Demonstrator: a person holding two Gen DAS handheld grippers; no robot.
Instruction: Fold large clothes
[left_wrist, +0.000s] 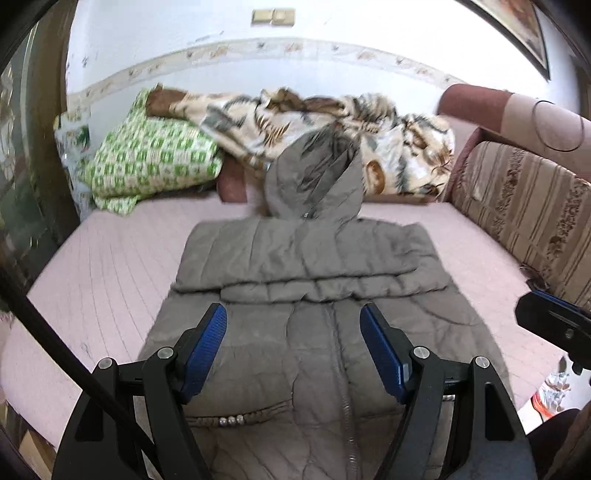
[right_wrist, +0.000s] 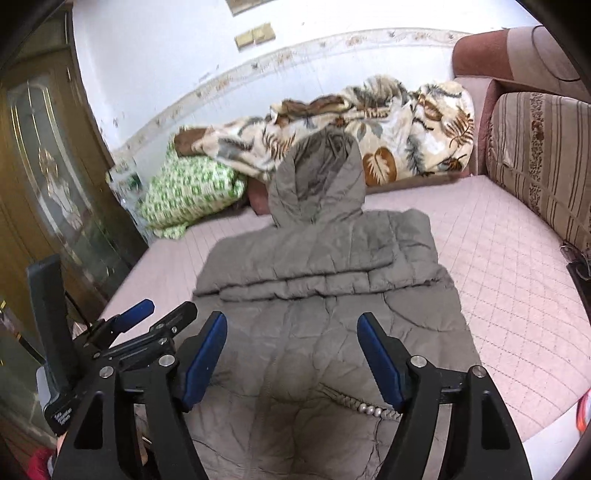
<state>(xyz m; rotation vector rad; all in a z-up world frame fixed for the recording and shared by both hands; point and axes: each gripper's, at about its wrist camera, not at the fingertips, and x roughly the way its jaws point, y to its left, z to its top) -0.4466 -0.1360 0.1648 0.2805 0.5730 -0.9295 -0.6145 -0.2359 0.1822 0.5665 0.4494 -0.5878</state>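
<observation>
Grey quilted hooded jacket (left_wrist: 314, 332) lay mid-frame on pink bed (left_wrist: 110, 277), sleeves folded in; left hand-held gripper (left_wrist: 293, 325) and right hand-held gripper (right_wrist: 291, 328) both released, empty. Next, probably: grasp hem, fold toward hood.

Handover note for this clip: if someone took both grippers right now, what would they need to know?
Left gripper: open, holding nothing, above the jacket's lower half.
Right gripper: open, holding nothing, beside the left.
Jacket: flat on the bed, zipper up, hood toward the blanket.
Done: both sleeves folded across the chest.
Left: probably fold the hood down and the body in half.
</observation>
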